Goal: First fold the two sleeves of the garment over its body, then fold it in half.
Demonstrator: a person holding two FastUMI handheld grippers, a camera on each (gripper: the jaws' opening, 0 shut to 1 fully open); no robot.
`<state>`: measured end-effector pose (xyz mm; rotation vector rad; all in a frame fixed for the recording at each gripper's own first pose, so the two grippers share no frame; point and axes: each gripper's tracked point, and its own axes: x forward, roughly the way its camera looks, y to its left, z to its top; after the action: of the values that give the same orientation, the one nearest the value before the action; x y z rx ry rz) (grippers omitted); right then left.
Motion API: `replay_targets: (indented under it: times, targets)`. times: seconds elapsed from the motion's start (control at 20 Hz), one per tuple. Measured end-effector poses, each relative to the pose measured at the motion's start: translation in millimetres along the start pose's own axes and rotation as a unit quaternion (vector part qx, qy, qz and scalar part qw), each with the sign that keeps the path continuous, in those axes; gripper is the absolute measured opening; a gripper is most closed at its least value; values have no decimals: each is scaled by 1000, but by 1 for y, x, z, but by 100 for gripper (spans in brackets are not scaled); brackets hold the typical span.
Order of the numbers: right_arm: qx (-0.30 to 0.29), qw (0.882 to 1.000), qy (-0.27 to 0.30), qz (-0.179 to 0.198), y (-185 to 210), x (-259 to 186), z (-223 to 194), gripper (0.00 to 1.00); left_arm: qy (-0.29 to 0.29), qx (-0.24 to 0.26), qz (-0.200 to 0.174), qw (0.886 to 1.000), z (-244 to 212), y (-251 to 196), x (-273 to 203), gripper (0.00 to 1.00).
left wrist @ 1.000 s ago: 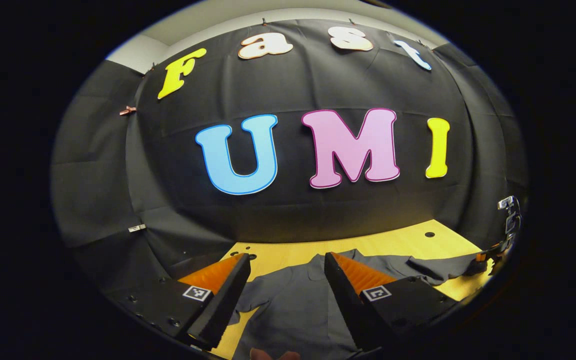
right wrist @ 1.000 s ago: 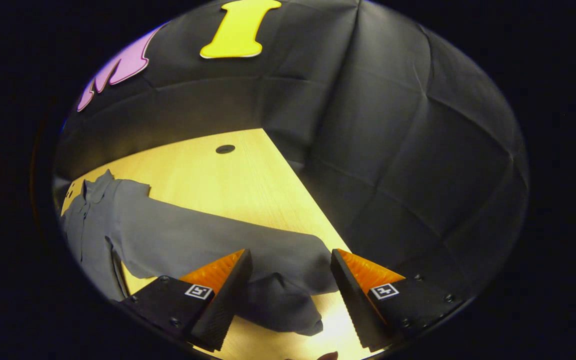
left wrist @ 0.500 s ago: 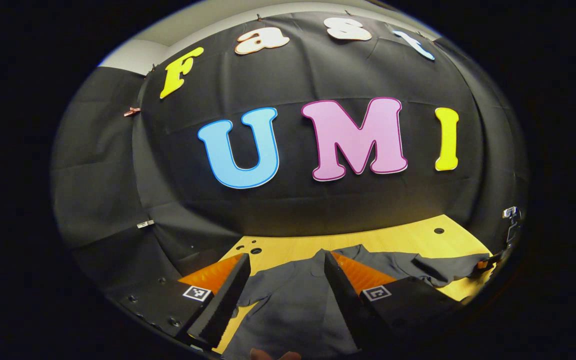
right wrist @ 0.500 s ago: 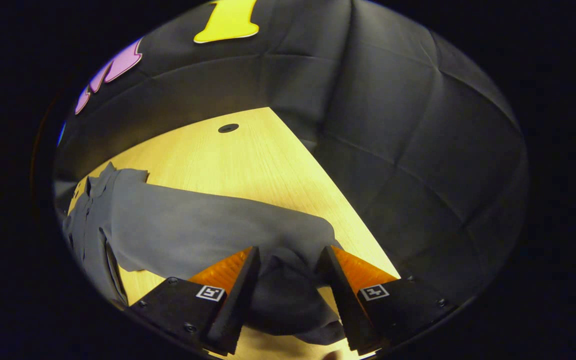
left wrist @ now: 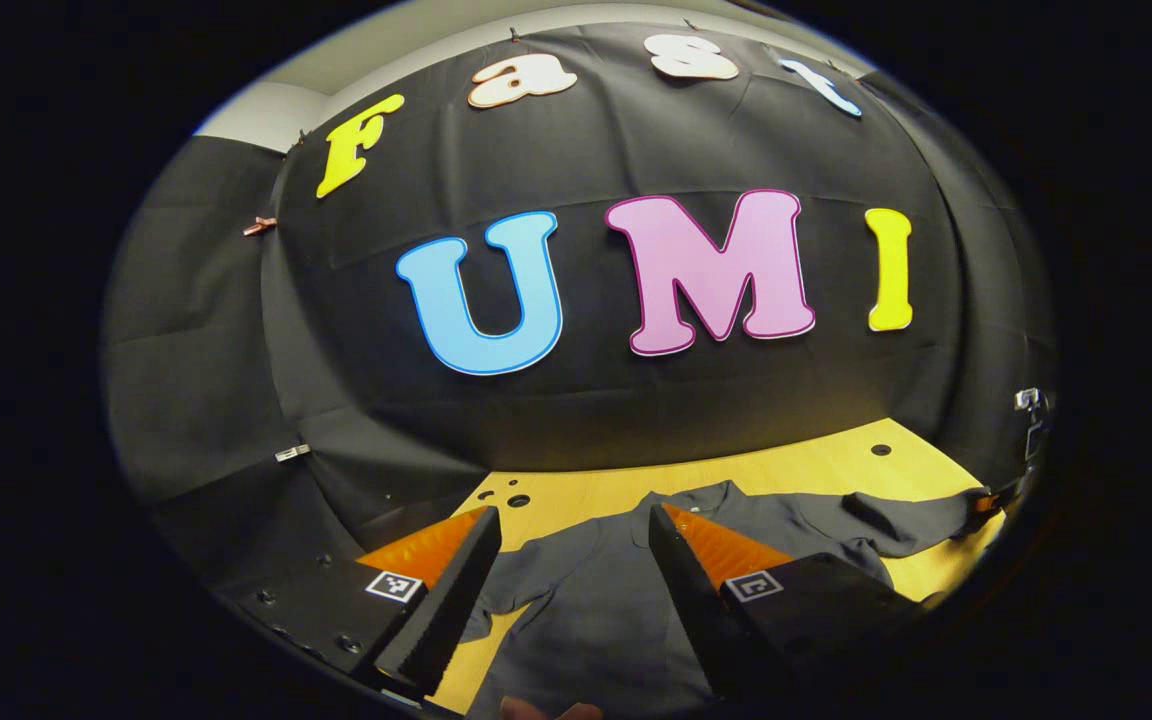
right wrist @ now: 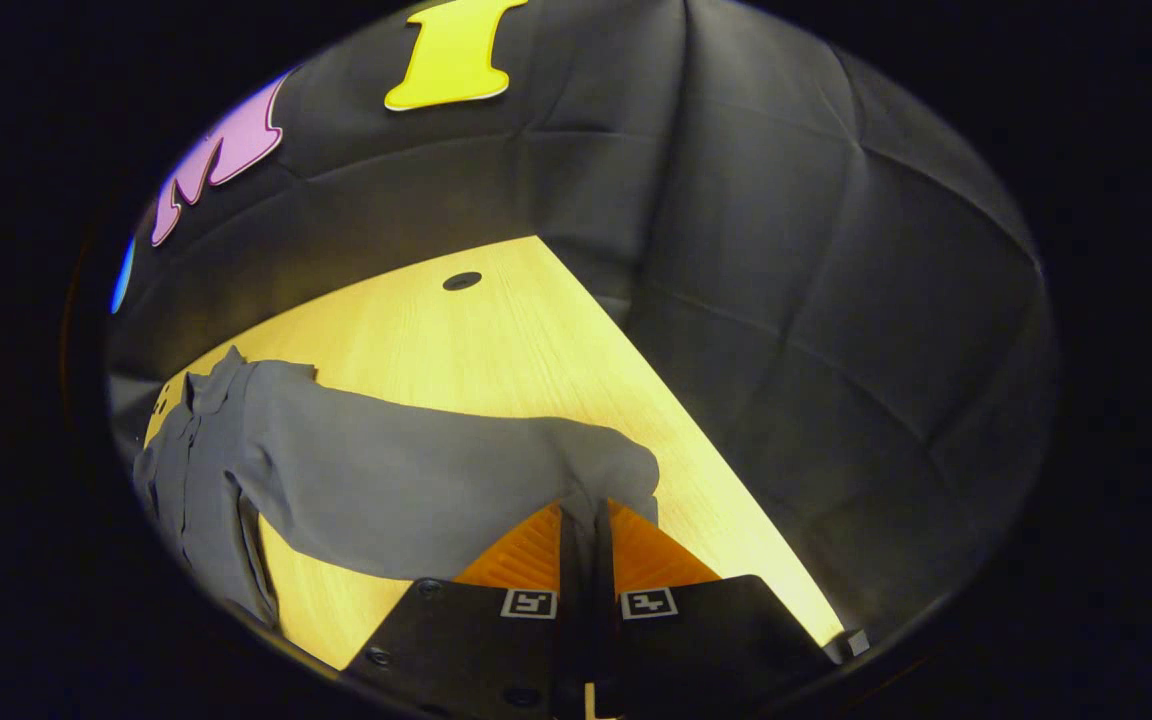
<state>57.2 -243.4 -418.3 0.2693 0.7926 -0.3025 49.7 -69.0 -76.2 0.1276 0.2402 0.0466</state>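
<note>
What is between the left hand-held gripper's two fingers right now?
In the left gripper view, the left hand-held gripper is open above the shirt; only its grey body and collar show in the gap, ungripped.

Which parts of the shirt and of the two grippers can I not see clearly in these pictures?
- Cuff end of the sleeve: right gripper view, hidden between the closed fingers of the right gripper.
- Lower part of the grey shirt: left gripper view, cut off by the bottom edge and covered by the open left gripper.
- The shirt's other sleeve: left gripper view, behind a left finger.
</note>
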Motion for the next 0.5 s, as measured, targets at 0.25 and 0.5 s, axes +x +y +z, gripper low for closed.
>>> replay_targets:
  times: [0.25,0.5]
  targets:
    - [-7,999,-34,-13,13,-63,5,8,1,-15,-32,999,-18,24,-4,94]
    - [0,997,-79,-7,44,-128,15,8,-13,-18,-47,999,-23,58,-10,94]
